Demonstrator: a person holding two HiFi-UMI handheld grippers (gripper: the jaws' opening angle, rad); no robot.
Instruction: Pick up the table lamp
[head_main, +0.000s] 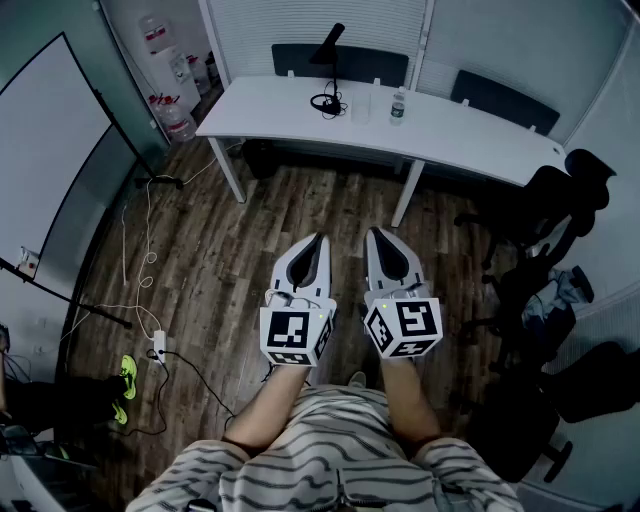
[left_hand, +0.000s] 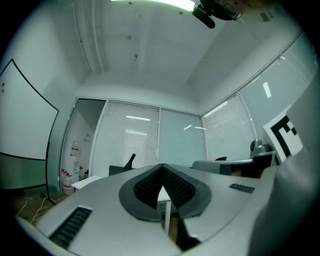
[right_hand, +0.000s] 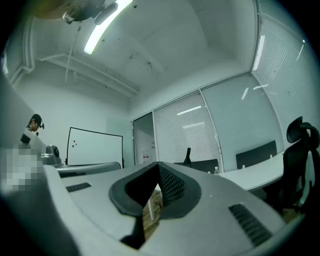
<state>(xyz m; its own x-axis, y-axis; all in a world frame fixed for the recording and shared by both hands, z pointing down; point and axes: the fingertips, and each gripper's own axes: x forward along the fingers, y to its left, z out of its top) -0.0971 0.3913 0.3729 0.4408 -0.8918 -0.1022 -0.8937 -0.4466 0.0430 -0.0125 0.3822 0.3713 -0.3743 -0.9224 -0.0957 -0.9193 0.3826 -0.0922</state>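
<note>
Wood flooring (head_main: 300, 200) lies between the person and the white desk (head_main: 450, 125), where the black table lamp (head_main: 331, 44) stands at twelve o'clock, well out of reach, so the left gripper (head_main: 321, 238) and right gripper (head_main: 372, 233) wait level, jaws together and empty.

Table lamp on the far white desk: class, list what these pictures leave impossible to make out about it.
Head view: table lamp too small and dark; base indistinguishable from the dark loop beside it.
Left gripper view: lamp's lower half hidden behind left claw.
Right gripper view: lower stem and base hidden behind right claw.
</note>
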